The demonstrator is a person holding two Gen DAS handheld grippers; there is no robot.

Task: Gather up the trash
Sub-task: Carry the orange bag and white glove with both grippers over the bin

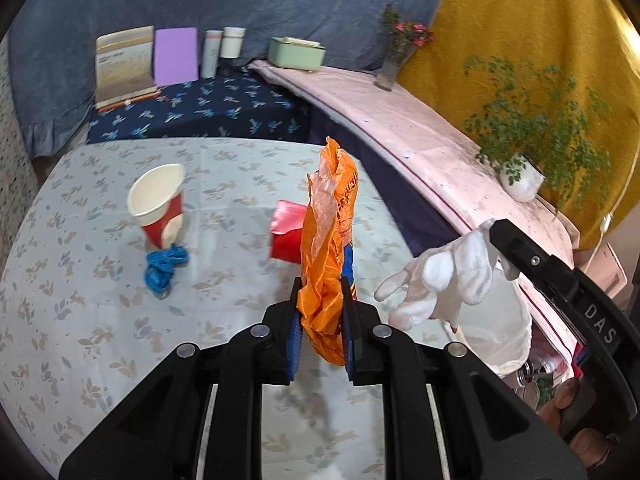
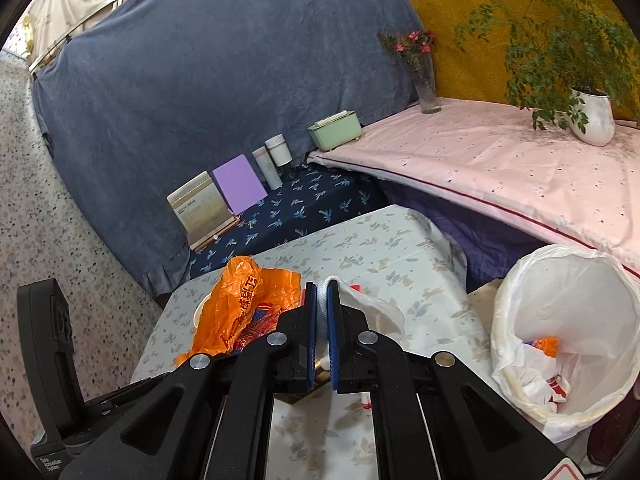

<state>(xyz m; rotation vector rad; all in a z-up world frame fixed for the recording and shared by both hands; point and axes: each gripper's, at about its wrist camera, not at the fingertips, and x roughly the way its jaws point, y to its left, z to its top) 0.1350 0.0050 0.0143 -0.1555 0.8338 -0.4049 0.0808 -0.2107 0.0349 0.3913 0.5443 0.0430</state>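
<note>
My left gripper (image 1: 322,312) is shut on a crumpled orange plastic bag (image 1: 330,232) and holds it above the floral table (image 1: 80,320). The bag also shows in the right wrist view (image 2: 240,304). My right gripper (image 2: 322,320) is shut on a white glove (image 2: 372,304), which hangs at the right in the left wrist view (image 1: 444,276). On the table lie a tilted red-and-white paper cup (image 1: 158,204), a blue crumpled scrap (image 1: 164,266) and a red packet (image 1: 286,232). A white-lined trash bin (image 2: 568,336) stands at the right with trash inside.
A dark blue shelf (image 1: 200,112) behind holds a booklet stand, a purple card (image 1: 176,56), two bottles and a green box (image 1: 296,52). A pink-covered bench (image 2: 500,176) carries a flower vase (image 2: 426,84) and a potted plant (image 2: 592,116).
</note>
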